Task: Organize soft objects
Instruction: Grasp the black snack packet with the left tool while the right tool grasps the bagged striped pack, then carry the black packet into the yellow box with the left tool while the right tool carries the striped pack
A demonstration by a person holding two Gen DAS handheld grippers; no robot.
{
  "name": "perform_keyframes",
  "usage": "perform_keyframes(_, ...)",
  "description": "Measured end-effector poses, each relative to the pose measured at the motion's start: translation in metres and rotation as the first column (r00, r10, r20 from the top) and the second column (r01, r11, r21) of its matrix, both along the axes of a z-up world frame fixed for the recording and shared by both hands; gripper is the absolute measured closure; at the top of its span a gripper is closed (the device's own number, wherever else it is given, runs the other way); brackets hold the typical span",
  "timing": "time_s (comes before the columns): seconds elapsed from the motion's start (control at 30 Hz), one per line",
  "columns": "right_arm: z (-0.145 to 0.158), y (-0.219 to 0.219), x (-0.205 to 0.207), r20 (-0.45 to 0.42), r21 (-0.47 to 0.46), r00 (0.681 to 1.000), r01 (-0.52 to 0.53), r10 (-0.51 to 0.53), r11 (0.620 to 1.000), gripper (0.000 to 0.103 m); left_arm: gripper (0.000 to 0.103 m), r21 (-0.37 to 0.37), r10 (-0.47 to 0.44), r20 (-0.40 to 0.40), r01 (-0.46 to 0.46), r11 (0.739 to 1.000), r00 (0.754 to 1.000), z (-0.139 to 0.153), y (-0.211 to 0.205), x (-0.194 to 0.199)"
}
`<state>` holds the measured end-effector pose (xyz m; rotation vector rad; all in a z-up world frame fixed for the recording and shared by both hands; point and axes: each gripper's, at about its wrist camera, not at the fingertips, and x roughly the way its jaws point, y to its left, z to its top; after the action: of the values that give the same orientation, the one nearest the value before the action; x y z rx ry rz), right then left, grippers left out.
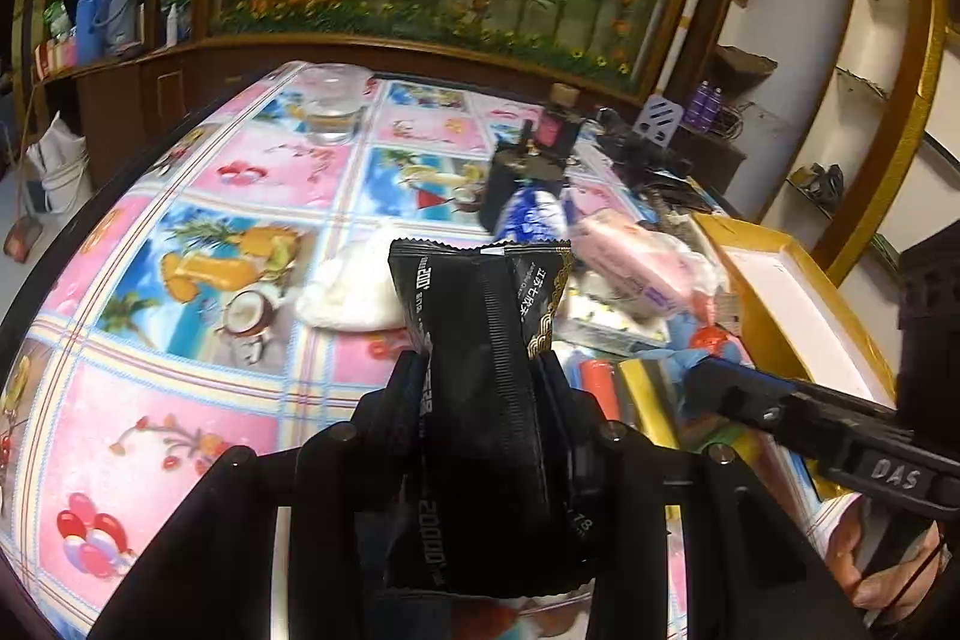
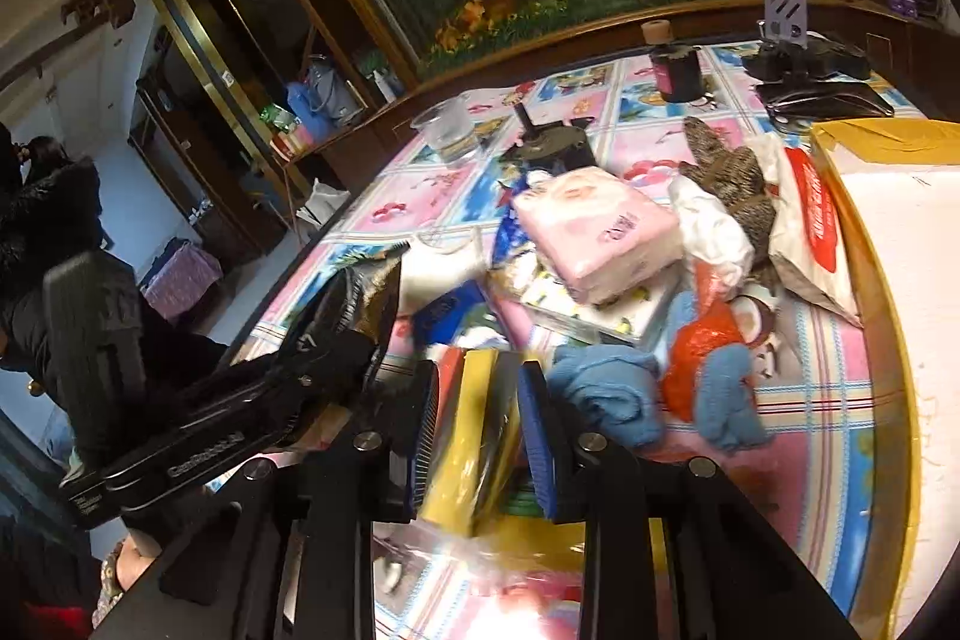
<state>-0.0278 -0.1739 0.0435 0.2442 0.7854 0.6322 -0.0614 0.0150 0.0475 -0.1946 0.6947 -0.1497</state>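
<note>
Foil crinkles between the left tongs (image 1: 480,361): we see a glossy black packet (image 1: 480,340) with a serrated top edge and pale lettering, pinched at its waist by the 2 ribbed black pads and standing upright above the surface (image 1: 198,220), which wears a slick plastic cloth printed with fruit and balloon squares. From the left wrist view the right tongs (image 1: 729,388) reach in from the right over a jumble of soft things, with a hand (image 1: 864,550) low at the edge behind them. The right wrist view alone shows what those tongs (image 2: 477,400) have: blue ribbed pads drawn in on a yellow and black packet (image 2: 474,436), blurred and shiny, down at the near edge of the heap. That same view lays the heap open: a pink tissue pack (image 2: 594,232), squarish and pillowy, sits on a flat printed box; a fuzzy blue knit glove (image 2: 606,394) curls just beside the right pad; a crumpled red-orange bag (image 2: 702,358) lies next to it; a white wipes pouch with a red label (image 2: 810,232) leans against a gold-rimmed white box (image 2: 900,244). A clear plastic cup (image 1: 330,106) stands well apart at the far side. Only the left view shows a soft white bundle (image 1: 348,292) behind the black packet.
</note>
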Motion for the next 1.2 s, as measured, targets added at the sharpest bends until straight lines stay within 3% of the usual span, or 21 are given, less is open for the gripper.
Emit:
perform_keyframes(0.13,-0.010,-0.001,-0.004,-0.052,-0.033,0.998,-0.041,0.040,0.999,0.071,0.066,-0.004,0.004,0.007,-0.004,1.000,1.000,0.003,-0.004,0.001)
perform_keyframes(0.2,-0.010,0.006,-0.008,-0.064,-0.058,0.996,-0.068,0.064,0.996,0.061,0.066,-0.011,0.026,0.017,-0.026,1.000,1.000,0.005,0.003,0.001)
perform_keyframes(0.27,-0.009,0.010,-0.013,-0.066,-0.059,0.995,-0.077,0.074,0.995,0.037,0.066,-0.014,0.057,0.019,-0.057,0.998,0.998,0.004,0.014,0.001)
perform_keyframes(0.33,-0.008,0.017,-0.018,-0.068,-0.081,0.994,-0.088,0.082,0.993,0.031,0.066,-0.038,0.085,0.008,-0.085,0.996,0.996,0.000,0.025,0.002)
perform_keyframes(0.4,-0.010,0.024,-0.019,-0.088,-0.122,0.994,-0.071,0.061,0.990,0.031,0.066,-0.091,0.097,-0.010,-0.098,0.991,0.995,-0.004,0.036,0.003)
perform_keyframes(0.5,-0.017,0.033,-0.016,-0.133,-0.127,0.990,-0.067,0.050,0.990,0.031,0.066,-0.113,0.104,-0.010,-0.105,0.988,0.995,-0.004,0.041,0.003)
perform_keyframes(0.6,-0.018,0.048,-0.016,-0.099,-0.190,0.994,-0.067,0.048,0.980,0.031,0.066,-0.124,0.098,0.009,-0.096,0.988,0.995,-0.003,0.041,0.000)
perform_keyframes(0.63,-0.019,0.053,-0.015,-0.090,-0.208,0.995,-0.069,0.051,0.976,0.031,0.066,-0.128,0.095,0.012,-0.093,0.987,0.995,-0.002,0.041,0.000)
perform_keyframes(0.7,-0.022,0.061,-0.013,-0.073,-0.249,0.996,-0.062,0.045,0.967,0.060,0.066,-0.136,0.093,0.013,-0.091,0.987,0.996,-0.002,0.042,-0.001)
perform_keyframes(0.77,-0.023,0.059,-0.012,-0.082,-0.215,0.996,-0.063,0.046,0.974,0.067,0.066,-0.141,0.089,0.018,-0.085,0.986,0.996,-0.002,0.043,-0.003)
perform_keyframes(0.93,-0.018,0.047,-0.014,-0.074,-0.150,0.996,-0.063,0.052,0.987,0.076,0.066,-0.136,0.075,0.030,-0.071,0.988,0.997,-0.001,0.039,-0.005)
perform_keyframes(1.2,-0.013,0.029,-0.022,-0.039,-0.102,0.999,-0.031,0.027,0.994,0.078,0.066,-0.126,0.071,0.051,-0.065,0.990,0.996,0.002,0.034,-0.009)
